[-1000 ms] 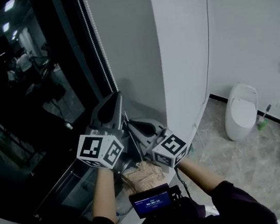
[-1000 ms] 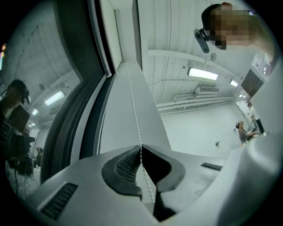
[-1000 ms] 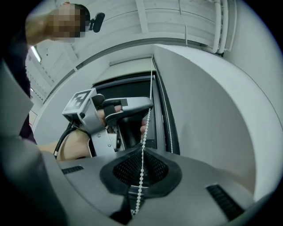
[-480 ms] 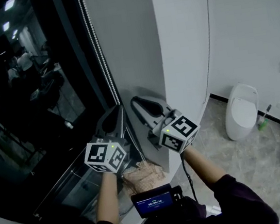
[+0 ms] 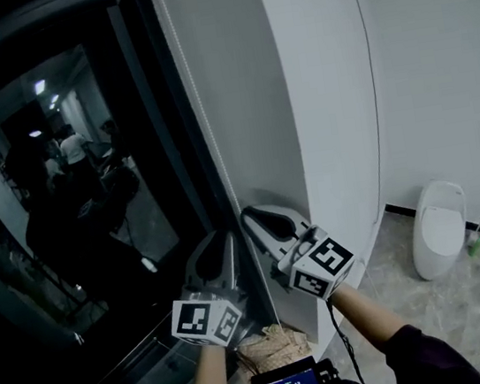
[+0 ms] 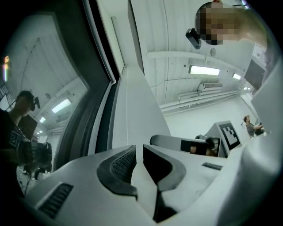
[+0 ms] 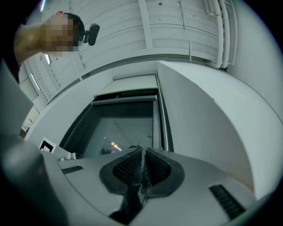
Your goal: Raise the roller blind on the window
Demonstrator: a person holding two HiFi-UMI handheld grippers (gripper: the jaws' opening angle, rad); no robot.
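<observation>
Right now the bead chain [image 5: 204, 120] runs as one long, near-vertical line down the right edge of the window [image 5: 91, 209], and both tools sit low on it. The right gripper [image 5: 253, 218] is the higher of the two and is on the chain: its jaws are pressed together with the thin beaded line pinched between the pads [image 7: 132, 170]. The left gripper [image 5: 219, 242] sits just beside and below it, on the window side. Its jaws stand a narrow slit apart, with no chain visible in the slit. The roller blind [image 7: 132, 84] is gathered high at the window's top, so the pull probably has to follow the chain's axis, straight down
</observation>
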